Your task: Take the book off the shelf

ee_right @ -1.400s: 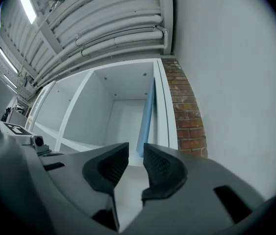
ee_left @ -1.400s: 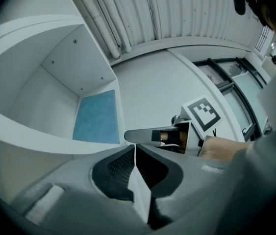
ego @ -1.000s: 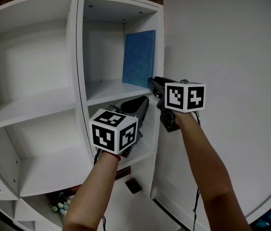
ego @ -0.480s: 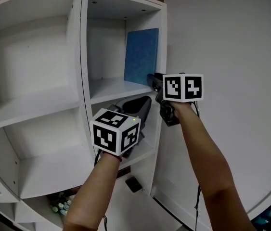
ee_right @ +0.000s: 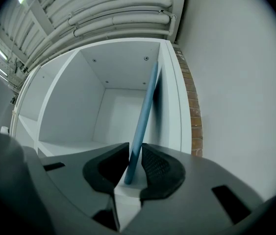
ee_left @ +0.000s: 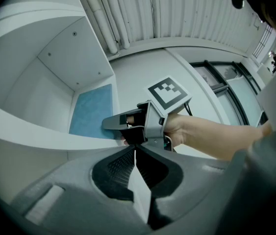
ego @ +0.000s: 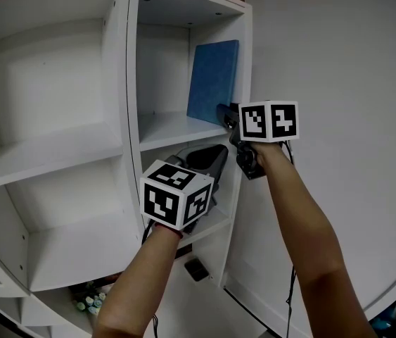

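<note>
Right gripper (ee_right: 134, 161) fingers clamped on leaning blue book (ee_right: 145, 109), still on shelf (ego: 169, 129). Left gripper (ee_left: 135, 156) fingers together, empty.

The right gripper (ee_right: 134, 156) has its jaws closed on the lower edge of the blue book (ee_right: 145, 109), which leans rightward against the white shelf (ee_right: 169, 97) wall; a brick strip (ee_right: 195, 126) runs right of the book

The head camera is looking forward and down from behind at the white shelf (ego: 173, 129). The left gripper (ego: 213, 160) camera is facing up along its jaws toward the right gripper (ee_left: 109, 125). The right one is sitting close against the blue book (ee_right: 145, 106), which all three views are sharing.
</note>
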Available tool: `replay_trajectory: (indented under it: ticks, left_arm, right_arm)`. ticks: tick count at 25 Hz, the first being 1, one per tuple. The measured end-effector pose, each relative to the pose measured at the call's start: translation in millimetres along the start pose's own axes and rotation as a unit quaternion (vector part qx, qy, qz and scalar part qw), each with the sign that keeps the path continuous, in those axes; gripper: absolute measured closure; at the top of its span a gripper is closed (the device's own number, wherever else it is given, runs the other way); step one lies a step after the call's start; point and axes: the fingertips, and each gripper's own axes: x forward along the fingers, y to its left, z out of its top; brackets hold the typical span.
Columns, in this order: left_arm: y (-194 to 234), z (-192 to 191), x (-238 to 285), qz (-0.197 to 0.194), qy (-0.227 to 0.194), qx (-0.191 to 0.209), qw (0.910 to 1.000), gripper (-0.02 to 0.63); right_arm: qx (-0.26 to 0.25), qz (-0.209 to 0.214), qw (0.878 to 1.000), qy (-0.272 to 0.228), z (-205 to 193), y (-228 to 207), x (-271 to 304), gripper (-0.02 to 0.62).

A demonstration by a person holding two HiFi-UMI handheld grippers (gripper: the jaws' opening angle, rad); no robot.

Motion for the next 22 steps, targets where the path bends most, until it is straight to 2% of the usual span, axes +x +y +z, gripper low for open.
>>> replay_trajectory:
  ticks: [5, 13, 22]
  left_arm:
    - [3.2, -0.7, -2.7, 0.000, 0.000, 0.000, 1.0000, 0.594]
    - [6.1, -0.7, -3.6, 0.001, -0.001, 0.000, 1.0000, 0.594]
    - [6.6, -4.4, -5.5, 0.001, 0.000, -0.003, 1.0000, 0.594]
  right_arm:
    - [-0.001, 0.002, 1.000, 0.005, 1.7, 3.9, 6.0, 0.508]
    - [-0.019, -0.015, 0.999, 0.041, 1.0, 5.9, 14.5, 0.508]
    - [0.009, -0.008, 0.999, 0.031, 0.4, 5.6, 14.1, 0.518]
